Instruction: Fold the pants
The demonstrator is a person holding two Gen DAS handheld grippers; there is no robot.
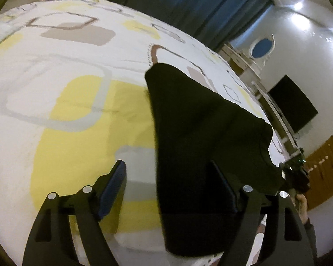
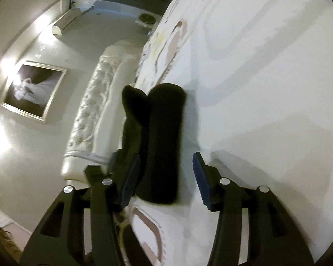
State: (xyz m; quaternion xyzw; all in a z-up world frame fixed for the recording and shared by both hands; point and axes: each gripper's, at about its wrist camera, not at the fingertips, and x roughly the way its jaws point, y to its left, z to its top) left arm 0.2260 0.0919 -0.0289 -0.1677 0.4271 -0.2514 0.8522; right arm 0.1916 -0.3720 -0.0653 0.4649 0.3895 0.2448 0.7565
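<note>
Left wrist view: the left gripper (image 1: 166, 190) has its jaws spread, and the black fabric pants (image 1: 199, 133) lie on the white patterned bedspread (image 1: 55, 55). Right wrist view: the right gripper (image 2: 166, 177) has jaws spread around the pants (image 2: 164, 144), not pinching.

Matt black cloth pants (image 1: 195, 133) on smooth printed bedsheet (image 1: 77, 102) (cotton-like).

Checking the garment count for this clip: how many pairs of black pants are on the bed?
1. The black pants lie on the patterned bedsheet, ahead of both open tools; more could be out of view.
</note>
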